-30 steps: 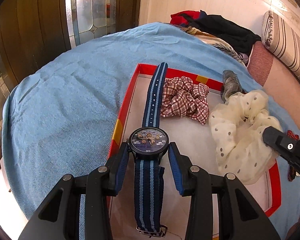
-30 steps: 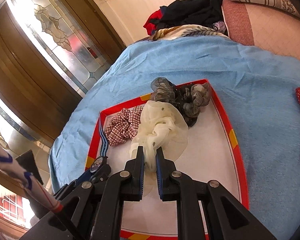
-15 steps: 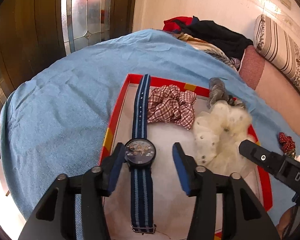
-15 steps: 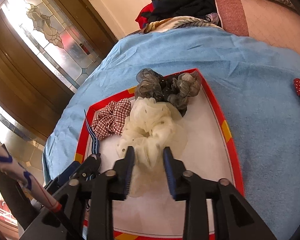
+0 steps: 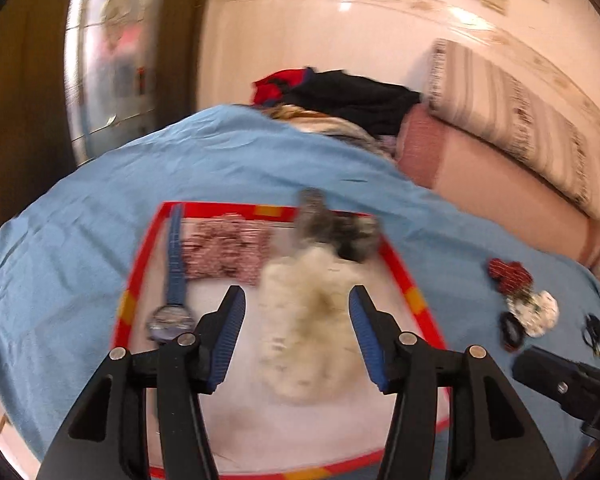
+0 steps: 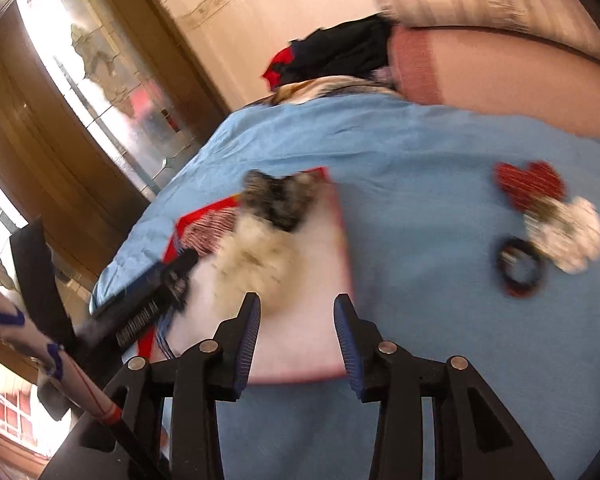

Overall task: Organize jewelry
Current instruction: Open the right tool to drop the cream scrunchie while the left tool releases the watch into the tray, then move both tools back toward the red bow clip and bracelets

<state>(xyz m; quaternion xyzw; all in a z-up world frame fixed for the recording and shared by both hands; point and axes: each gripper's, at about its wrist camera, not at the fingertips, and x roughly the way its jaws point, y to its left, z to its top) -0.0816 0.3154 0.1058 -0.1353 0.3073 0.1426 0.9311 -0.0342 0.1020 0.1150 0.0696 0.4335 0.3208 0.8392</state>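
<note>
The left gripper and right gripper both stood apart, empty, jaws just opened. The watch lay at nine o'clock in the red-rimmed tray, the cream scrunchie at its centre.

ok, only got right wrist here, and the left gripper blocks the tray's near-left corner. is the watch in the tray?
Observer: Yes. The watch lies flat in the tray along its left rim, strap running to the far edge.
Operator: Left gripper holding it?
Observer: No. The left gripper is open and grips nothing; its jaws have just been opening, and the watch sits to its left.
Operator: Anything past the white flower piece?
Observer: One small black item on the blanket, further right; too blurred to identify.
</note>
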